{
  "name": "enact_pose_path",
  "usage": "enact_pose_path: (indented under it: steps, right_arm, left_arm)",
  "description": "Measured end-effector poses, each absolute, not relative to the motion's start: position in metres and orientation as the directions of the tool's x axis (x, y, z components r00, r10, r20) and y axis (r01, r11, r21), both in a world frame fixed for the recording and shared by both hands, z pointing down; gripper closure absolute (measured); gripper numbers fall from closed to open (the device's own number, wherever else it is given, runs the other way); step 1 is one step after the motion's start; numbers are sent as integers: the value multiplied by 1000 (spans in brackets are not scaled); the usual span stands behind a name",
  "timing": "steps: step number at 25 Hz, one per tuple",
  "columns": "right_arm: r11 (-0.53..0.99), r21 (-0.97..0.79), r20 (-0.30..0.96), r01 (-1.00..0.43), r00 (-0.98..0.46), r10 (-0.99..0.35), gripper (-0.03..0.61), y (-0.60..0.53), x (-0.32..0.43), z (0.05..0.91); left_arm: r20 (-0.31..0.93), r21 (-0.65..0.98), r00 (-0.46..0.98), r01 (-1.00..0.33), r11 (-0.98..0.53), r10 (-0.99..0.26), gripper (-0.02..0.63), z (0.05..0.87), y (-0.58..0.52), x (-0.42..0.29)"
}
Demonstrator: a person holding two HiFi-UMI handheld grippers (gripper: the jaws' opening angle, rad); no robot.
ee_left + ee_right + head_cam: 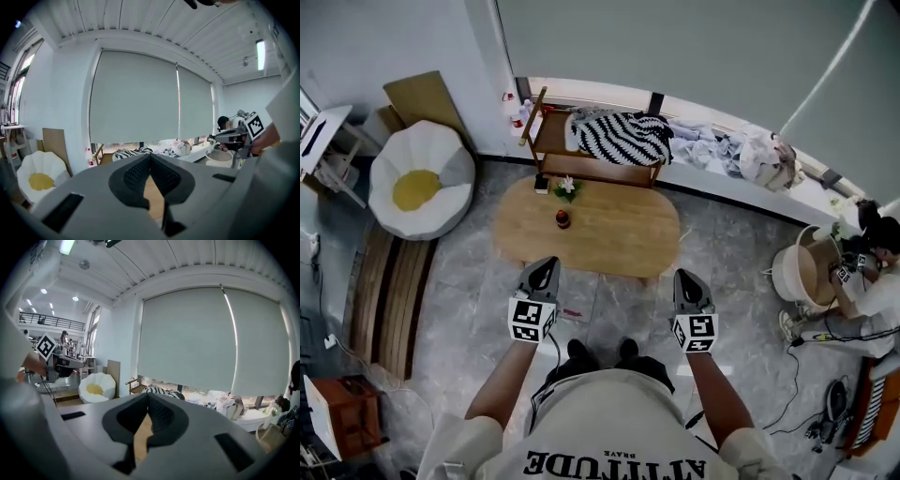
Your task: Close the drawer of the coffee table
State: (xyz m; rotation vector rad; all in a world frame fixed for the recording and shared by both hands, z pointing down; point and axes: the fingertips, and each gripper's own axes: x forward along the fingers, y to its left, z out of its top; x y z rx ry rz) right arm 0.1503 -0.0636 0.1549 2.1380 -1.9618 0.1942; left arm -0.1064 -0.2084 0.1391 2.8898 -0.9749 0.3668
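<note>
**A:** Where is the coffee table?

**B:** Just ahead of both your tools: an oval, light wooden surface (614,234) carrying a small red pot (562,219).

**A:** And its drawer?

**B:** Hidden under the top, so I cannot tell.
Your left hand-held gripper (550,262) and right hand-held gripper (686,275) are pinched together, holding nothing.

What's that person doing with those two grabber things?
A person stands facing the wooden coffee table, one hand-held gripper in each hand. The left hand-held gripper and right hand-held gripper are both shut, empty and held in the air short of the table. No open drawer shows.
</note>
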Motion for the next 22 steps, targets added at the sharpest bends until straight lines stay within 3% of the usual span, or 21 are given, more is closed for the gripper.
enact_pose_path:
  steps: [22]
  right_arm:
    - [-125,107,210,-986,146,-967,560,-3,190,126]
  left_arm:
    - [189,-87,757,-621,-779,-625,594,101,-170,-112]
